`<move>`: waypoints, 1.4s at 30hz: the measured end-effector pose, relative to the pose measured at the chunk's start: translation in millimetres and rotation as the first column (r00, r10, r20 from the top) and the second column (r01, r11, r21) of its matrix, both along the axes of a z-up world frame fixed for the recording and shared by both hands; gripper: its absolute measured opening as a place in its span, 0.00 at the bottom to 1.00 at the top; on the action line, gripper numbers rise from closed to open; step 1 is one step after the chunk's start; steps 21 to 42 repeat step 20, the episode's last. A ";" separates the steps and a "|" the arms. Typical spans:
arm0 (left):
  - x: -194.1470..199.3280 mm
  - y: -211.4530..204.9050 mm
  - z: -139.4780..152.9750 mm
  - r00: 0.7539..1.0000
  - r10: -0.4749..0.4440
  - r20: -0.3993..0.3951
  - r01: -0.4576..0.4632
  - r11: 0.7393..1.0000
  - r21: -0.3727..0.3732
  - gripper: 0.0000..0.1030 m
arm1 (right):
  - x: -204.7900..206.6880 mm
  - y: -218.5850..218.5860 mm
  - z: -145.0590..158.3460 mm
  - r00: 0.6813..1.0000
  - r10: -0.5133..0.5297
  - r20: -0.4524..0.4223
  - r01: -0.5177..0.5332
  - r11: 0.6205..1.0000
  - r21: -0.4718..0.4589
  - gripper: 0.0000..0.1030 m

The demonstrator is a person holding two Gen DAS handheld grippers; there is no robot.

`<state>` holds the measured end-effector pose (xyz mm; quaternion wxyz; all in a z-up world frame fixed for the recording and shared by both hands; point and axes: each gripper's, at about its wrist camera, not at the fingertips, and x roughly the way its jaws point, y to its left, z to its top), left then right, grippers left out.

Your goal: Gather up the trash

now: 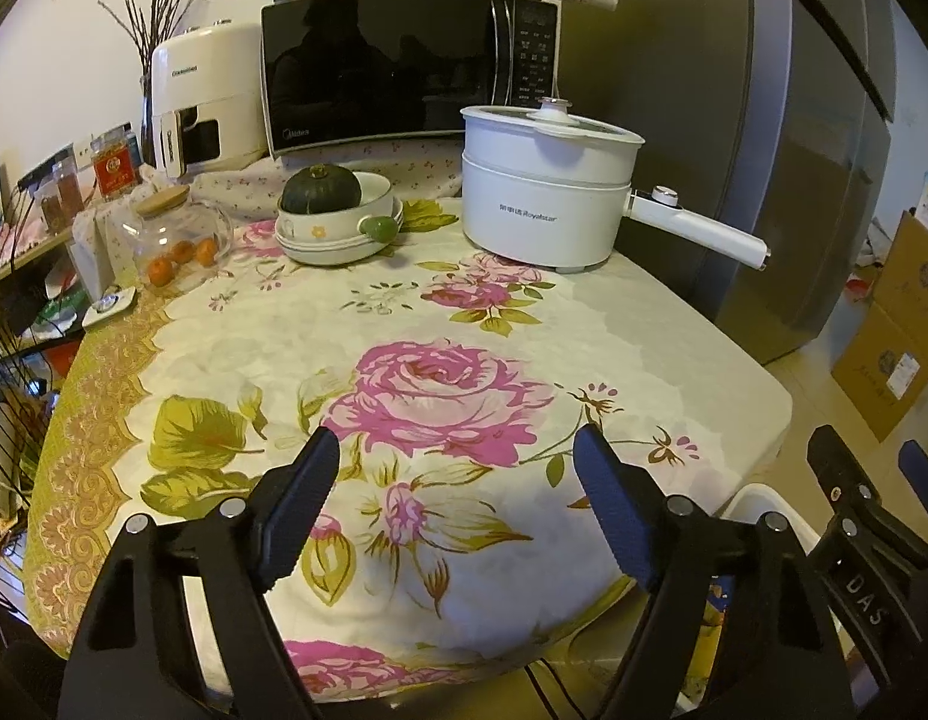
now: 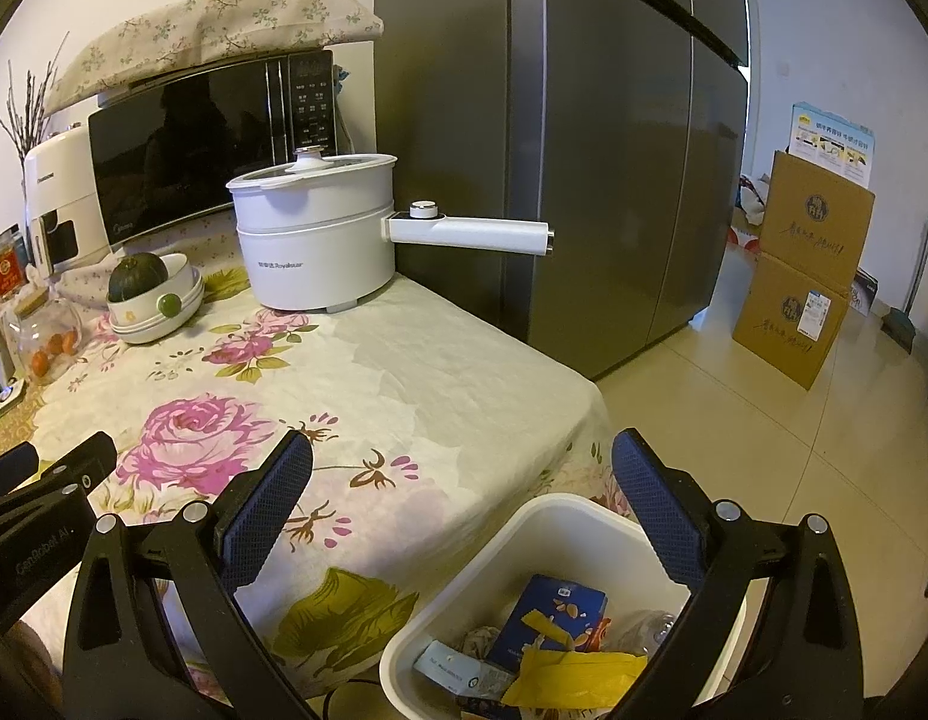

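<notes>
A white trash bin stands on the floor by the table's near right corner. It holds a blue carton, a yellow wrapper, a crumpled paper and a clear plastic bottle. My right gripper is open and empty, above the bin and the table edge. My left gripper is open and empty over the flowered tablecloth. The bin's rim shows low right in the left wrist view, beside the right gripper.
At the back of the table stand a white electric pot with a long handle, a bowl with a green squash, a glass jar of oranges, a microwave and a white appliance. A grey fridge and cardboard boxes stand at right.
</notes>
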<state>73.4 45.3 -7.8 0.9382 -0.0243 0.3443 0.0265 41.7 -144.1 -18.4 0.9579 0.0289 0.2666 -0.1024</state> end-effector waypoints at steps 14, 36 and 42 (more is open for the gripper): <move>-3.6 -3.4 2.5 0.999 -0.032 0.023 0.033 0.999 -0.011 0.80 | 1.1 0.4 -3.9 1.000 -0.008 -0.005 0.008 1.000 0.002 0.93; -5.6 -7.0 6.8 0.999 -0.021 0.033 0.021 1.000 0.021 0.87 | 1.3 -1.8 -2.8 1.000 -0.018 0.000 0.018 1.000 -0.006 0.93; -5.6 -7.0 6.8 0.999 -0.021 0.033 0.021 1.000 0.021 0.87 | 1.3 -1.8 -2.8 1.000 -0.018 0.000 0.018 1.000 -0.006 0.93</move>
